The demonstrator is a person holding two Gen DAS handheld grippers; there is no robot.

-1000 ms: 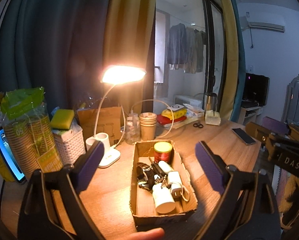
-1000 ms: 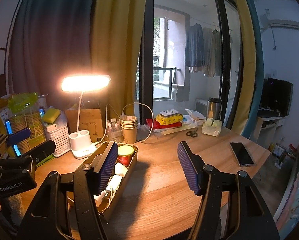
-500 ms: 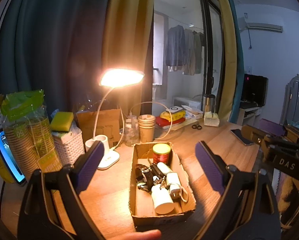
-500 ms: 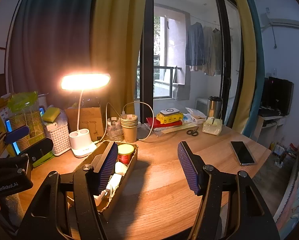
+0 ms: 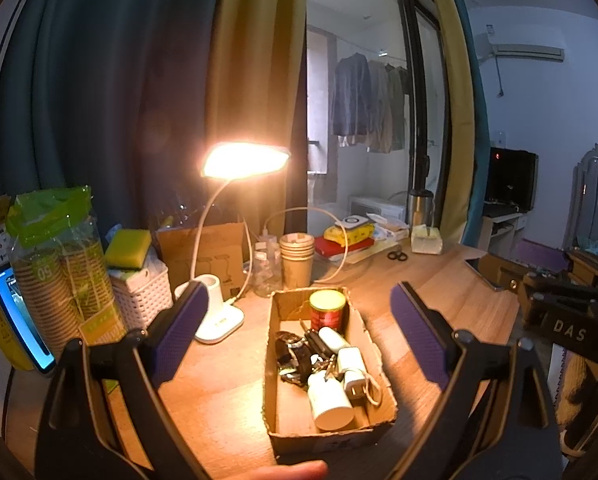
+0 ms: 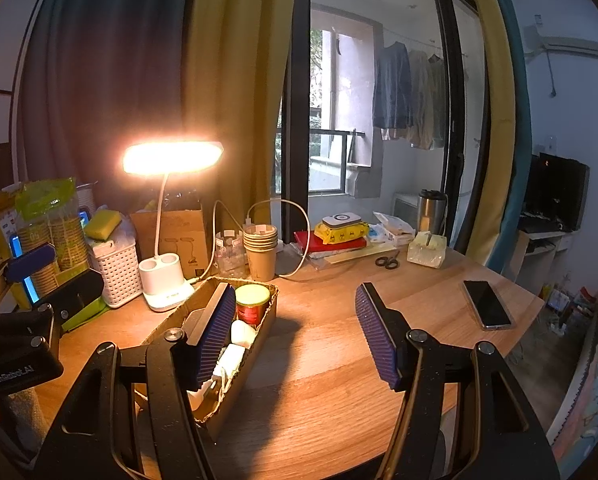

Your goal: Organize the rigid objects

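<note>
Left gripper [image 5: 299, 336]: jaws released, nothing between the pads, held above the near end of the box [image 5: 327, 432]. Right gripper [image 6: 295, 332]: jaws released, empty, over bare counter [image 6: 339, 380], with the box just to its left.

The box is open cardboard and sits on the counter. Inside it: a red can [image 5: 327, 311] upright at the far end, a watch [image 5: 293, 354], keys, a charger [image 5: 353, 370] with its cord, and a white bottle [image 5: 331, 402] lying at the near end.

Behind the box stand a lit lamp [image 5: 245, 162], paper cups [image 5: 297, 258] and a white basket [image 5: 139, 294]. Scissors [image 6: 387, 261] and a phone [image 6: 487, 304] lie well apart to the right.
</note>
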